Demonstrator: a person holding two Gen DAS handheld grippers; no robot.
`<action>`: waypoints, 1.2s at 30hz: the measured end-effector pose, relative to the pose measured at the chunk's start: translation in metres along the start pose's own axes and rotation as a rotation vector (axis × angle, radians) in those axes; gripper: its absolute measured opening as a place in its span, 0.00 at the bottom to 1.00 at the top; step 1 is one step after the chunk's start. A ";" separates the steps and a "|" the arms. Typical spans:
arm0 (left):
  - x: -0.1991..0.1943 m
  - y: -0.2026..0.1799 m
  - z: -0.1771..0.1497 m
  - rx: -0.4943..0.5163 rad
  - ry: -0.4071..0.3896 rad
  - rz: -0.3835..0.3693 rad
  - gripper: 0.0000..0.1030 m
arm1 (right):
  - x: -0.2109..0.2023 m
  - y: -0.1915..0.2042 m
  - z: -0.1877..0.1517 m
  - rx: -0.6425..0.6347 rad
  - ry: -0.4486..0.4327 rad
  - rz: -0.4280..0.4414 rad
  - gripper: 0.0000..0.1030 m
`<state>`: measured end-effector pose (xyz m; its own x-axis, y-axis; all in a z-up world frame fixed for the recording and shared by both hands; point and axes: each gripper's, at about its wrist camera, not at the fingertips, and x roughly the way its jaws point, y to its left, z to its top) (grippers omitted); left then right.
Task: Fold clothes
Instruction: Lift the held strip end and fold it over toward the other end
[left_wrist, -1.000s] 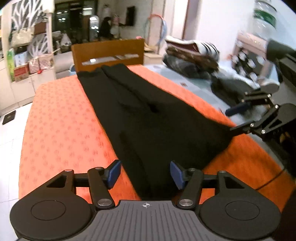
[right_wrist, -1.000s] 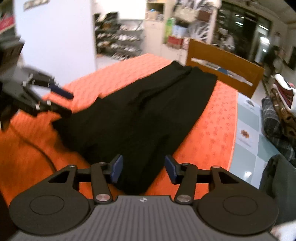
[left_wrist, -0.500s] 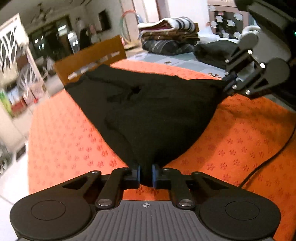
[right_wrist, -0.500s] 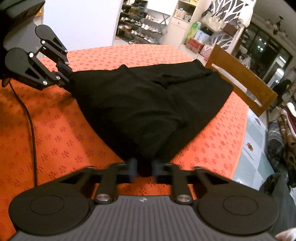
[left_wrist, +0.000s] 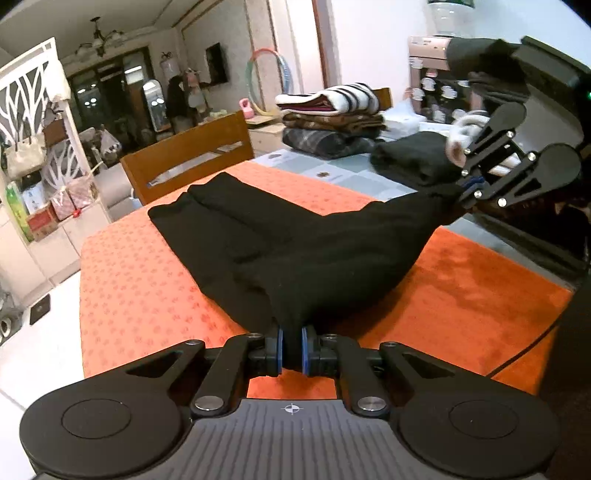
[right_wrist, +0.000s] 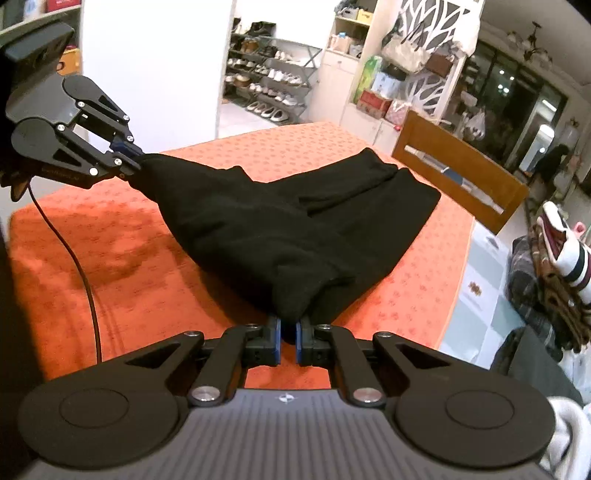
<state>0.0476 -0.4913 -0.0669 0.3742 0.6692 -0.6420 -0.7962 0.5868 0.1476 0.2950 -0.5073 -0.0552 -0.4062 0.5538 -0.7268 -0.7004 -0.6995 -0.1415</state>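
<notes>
**Both grippers clenched on the near end of the black trousers, far end flat on the table**

Nearest the cameras, the left gripper (left_wrist: 291, 350) has its blue pads clamped on one near corner of the pair of black, soft knit trousers (left_wrist: 295, 251), and the right gripper (right_wrist: 288, 341) is clamped on the other near corner. Each shows in the other's view: the right gripper at upper right in the left wrist view, the left gripper at upper left in the right wrist view. Between them the near edge of the cloth hangs lifted and stretched above the orange patterned tablecloth (left_wrist: 140, 280).

From that held edge the garment's long axis runs straight away from both grippers toward the far edge of the table, where the two legs lie side by side and flat, ending just short of the wooden chair back (left_wrist: 192, 151). Neither hand is nearer that end.

My judgement: a lengthwise fold would carry the held edge along this axis, forward over the resting part, keeping both corners level.

Beyond, a stack of folded garments (left_wrist: 328, 110) sits well apart.
</notes>
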 end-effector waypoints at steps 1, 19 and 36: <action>-0.007 -0.003 -0.002 -0.008 0.006 -0.012 0.11 | -0.005 0.003 -0.001 0.013 0.007 0.016 0.08; -0.028 0.012 0.001 -0.222 -0.005 -0.046 0.12 | -0.028 0.012 0.009 0.081 0.047 0.095 0.09; 0.058 0.100 0.076 -0.390 -0.052 0.028 0.12 | 0.023 -0.105 0.081 0.324 -0.087 0.020 0.09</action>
<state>0.0258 -0.3593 -0.0326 0.3656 0.7101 -0.6017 -0.9234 0.3577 -0.1389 0.3112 -0.3846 -0.0028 -0.4604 0.5879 -0.6651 -0.8364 -0.5384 0.1029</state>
